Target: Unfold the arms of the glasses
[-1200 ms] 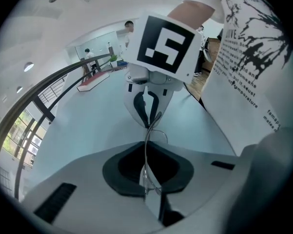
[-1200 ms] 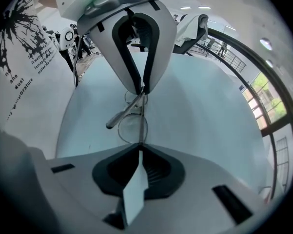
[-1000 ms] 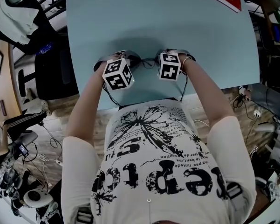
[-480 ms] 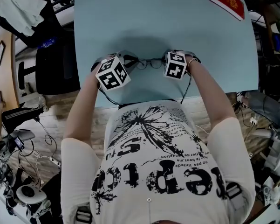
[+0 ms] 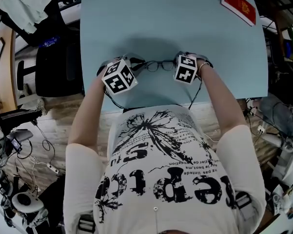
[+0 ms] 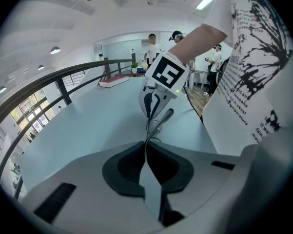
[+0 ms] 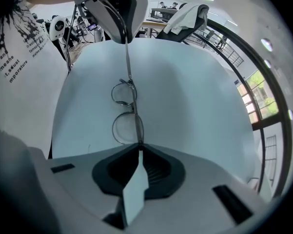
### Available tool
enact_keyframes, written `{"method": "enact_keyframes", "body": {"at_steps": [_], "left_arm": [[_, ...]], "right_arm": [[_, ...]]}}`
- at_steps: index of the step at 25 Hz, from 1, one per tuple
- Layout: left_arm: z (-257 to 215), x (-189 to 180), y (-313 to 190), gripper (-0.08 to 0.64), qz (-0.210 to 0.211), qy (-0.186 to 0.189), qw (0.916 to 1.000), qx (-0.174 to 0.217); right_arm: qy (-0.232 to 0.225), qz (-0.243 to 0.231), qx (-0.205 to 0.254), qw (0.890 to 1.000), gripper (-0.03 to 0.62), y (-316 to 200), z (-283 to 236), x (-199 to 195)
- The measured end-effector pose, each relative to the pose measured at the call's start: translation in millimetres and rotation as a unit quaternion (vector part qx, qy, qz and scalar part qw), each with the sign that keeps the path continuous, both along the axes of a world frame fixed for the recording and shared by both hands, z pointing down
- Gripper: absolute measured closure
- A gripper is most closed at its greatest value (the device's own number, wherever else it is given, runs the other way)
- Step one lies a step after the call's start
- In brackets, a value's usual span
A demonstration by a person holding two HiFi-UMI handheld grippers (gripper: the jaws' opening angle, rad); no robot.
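Thin wire-rimmed glasses hang between my two grippers above the pale blue table. My left gripper is shut on the tip of one arm, which runs straight out from its jaws. My right gripper points steeply down and pinches the other end of the frame beside a lens. Its jaws are opening slightly, with the frame still between the pads. Each gripper view shows the other gripper at the far end of the glasses.
A red book lies at the table's far right corner. A black chair stands off the table's left edge. My body is close against the near edge. Cables and gear litter the floor on both sides.
The two grippers have drawn apart, the left one moving away from the right. The glasses now show stretched out between them.
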State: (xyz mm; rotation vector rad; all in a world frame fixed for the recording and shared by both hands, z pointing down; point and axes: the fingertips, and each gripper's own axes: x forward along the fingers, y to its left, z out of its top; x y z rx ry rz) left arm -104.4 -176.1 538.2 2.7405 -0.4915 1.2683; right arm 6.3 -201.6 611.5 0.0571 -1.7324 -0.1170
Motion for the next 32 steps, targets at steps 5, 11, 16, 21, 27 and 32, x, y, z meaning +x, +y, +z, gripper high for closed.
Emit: {"method": "enact_keyframes", "body": {"at_steps": [5, 11, 16, 21, 27, 32], "left_arm": [[-6, 4, 4, 0.534, 0.004, 0.003, 1.0, 0.008], [-5, 4, 1, 0.534, 0.006, 0.009, 0.9999, 0.011], [-8, -7, 6, 0.534, 0.005, 0.016, 0.9998, 0.01], [-6, -10, 9, 0.534, 0.002, 0.02, 0.9998, 0.006], [-6, -16, 9, 0.534, -0.001, 0.015, 0.9999, 0.004], [-4, -19, 10, 0.534, -0.001, -0.001, 1.0, 0.005]], "right_arm": [[0.005, 0.013, -0.01, 1.0, 0.547, 2, -8, 3], [-0.015, -0.036, -0.021, 0.999, 0.476, 13, -19, -31], [-0.048, -0.072, -0.023, 0.996, 0.482, 27, -29, -89], [-0.027, -0.102, -0.021, 0.994, 0.504, 27, -16, -103], [-0.019, -0.118, -0.018, 0.993, 0.565, 29, -11, -109], [-0.047, -0.126, -0.001, 0.991, 0.571, 28, -26, -106]]}}
